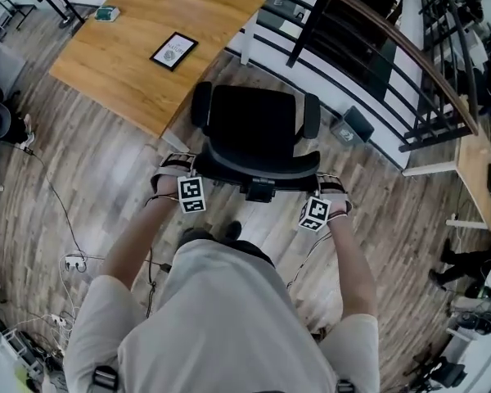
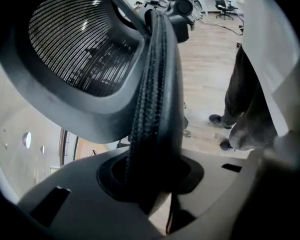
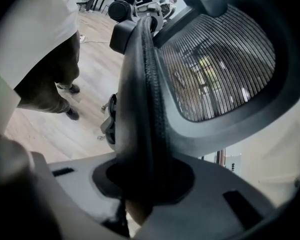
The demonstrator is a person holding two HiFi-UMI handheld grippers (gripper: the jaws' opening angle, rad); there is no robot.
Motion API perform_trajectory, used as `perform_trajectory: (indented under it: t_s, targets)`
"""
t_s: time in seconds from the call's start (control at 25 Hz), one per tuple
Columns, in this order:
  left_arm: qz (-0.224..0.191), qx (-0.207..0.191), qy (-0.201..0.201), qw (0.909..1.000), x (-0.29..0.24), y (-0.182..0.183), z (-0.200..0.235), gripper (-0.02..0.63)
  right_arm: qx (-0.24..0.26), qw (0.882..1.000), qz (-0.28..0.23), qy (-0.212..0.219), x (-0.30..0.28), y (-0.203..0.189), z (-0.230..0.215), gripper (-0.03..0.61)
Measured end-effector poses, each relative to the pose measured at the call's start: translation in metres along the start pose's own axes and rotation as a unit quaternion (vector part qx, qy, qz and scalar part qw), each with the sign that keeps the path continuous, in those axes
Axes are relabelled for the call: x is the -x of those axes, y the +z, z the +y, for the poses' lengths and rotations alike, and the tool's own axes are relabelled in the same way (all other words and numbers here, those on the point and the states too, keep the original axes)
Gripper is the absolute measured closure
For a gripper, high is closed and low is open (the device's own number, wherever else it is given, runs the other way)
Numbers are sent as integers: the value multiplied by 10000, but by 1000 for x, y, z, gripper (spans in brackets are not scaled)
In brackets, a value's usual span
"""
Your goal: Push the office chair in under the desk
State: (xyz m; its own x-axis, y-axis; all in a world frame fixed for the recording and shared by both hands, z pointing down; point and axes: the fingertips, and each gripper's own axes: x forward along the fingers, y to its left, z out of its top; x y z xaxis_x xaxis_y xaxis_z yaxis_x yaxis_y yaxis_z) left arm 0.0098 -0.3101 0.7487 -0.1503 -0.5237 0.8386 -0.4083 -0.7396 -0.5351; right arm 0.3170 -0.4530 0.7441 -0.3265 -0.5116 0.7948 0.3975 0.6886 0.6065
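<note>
Head view: office chair (image 1: 255, 128) is clamped at its backrest by left hand-held gripper (image 1: 178, 170) and right hand-held gripper (image 1: 331, 188), near the counter (image 1: 123, 56).

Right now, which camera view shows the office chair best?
The head view: it takes in most of the chair, with its seat, armrests and backrest top, near the desk. Each gripper view shows only the backrest's edge and mesh close up, clamped by the left gripper and the right gripper.
</note>
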Motion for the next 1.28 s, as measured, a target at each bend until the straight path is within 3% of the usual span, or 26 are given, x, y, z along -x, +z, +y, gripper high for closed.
perform_trajectory:
  t_s: [0.6,1.28]
  targets:
    - [456,841,99,9954,-17,-16,32,515,744,9956,-566,-15,-62,13,-84,503]
    - [718,1581,249,9845,-43,-68,95,517,1439,9836,-1085,-24,-136,75,-193,502]
